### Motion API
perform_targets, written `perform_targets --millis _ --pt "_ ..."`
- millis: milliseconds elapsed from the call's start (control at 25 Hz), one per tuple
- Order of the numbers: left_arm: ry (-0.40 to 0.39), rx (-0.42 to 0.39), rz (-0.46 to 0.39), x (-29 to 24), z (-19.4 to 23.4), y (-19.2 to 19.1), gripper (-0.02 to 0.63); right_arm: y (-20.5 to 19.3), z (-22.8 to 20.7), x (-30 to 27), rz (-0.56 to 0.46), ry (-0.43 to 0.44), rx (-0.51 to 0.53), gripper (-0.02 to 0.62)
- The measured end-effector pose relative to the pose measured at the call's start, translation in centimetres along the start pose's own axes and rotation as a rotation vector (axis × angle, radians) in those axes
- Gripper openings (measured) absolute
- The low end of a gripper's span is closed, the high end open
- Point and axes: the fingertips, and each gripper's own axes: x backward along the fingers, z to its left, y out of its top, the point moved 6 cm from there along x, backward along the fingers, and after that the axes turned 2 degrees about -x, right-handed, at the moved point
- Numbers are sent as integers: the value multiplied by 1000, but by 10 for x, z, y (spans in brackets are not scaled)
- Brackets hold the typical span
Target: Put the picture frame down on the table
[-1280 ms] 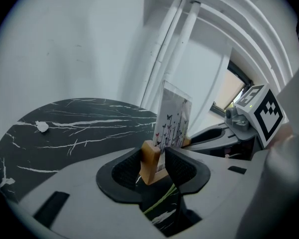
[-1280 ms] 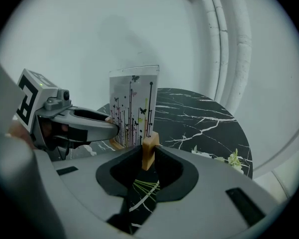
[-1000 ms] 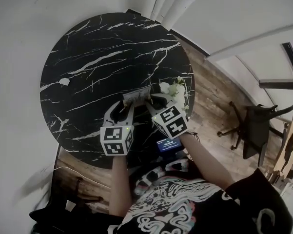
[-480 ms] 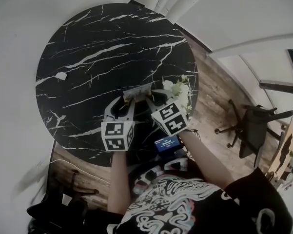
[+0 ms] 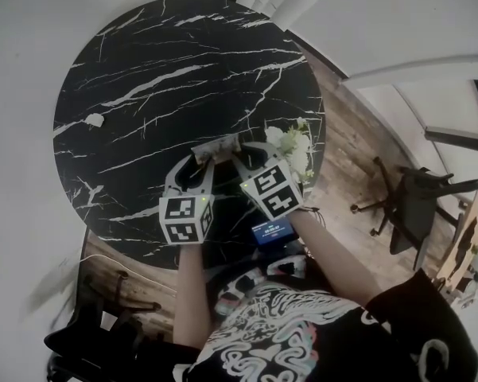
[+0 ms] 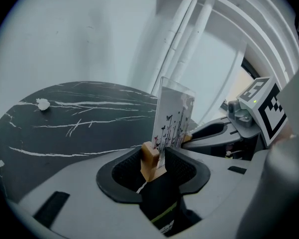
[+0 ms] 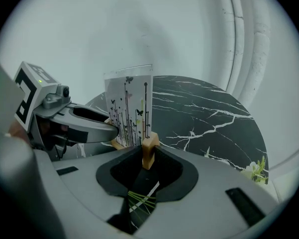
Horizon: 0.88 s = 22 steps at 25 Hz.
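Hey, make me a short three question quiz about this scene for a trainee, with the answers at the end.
1. True or false: the left gripper and the right gripper both grip the picture frame by its wooden base.
2. The table top is: A black with white veins, B plain white, C bare wood.
3. What stands at the table's edge near the right gripper?
Key: 1 true; 2 A; 3 white flowers.
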Motion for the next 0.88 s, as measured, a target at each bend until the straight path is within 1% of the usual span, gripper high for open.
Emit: perform_targets --millis 280,480,680,800,880 --pt "4 4 -12 -2 1 -3 161 -2 -1 -3 -15 6 -28 80" --pt "4 77 -37 -3 0 -5 161 -5 -4 -4 -17 5 -47 80" --pt "-6 82 -38 -2 -1 -10 162 -7 -3 -5 -5 13 -53 80" --pt "-11 114 -46 -1 -1 -14 163 -9 -2 -5 6 8 -59 80" --pt "-12 120 -45 -1 -1 -15 163 -10 -2 -5 10 7 -62 80"
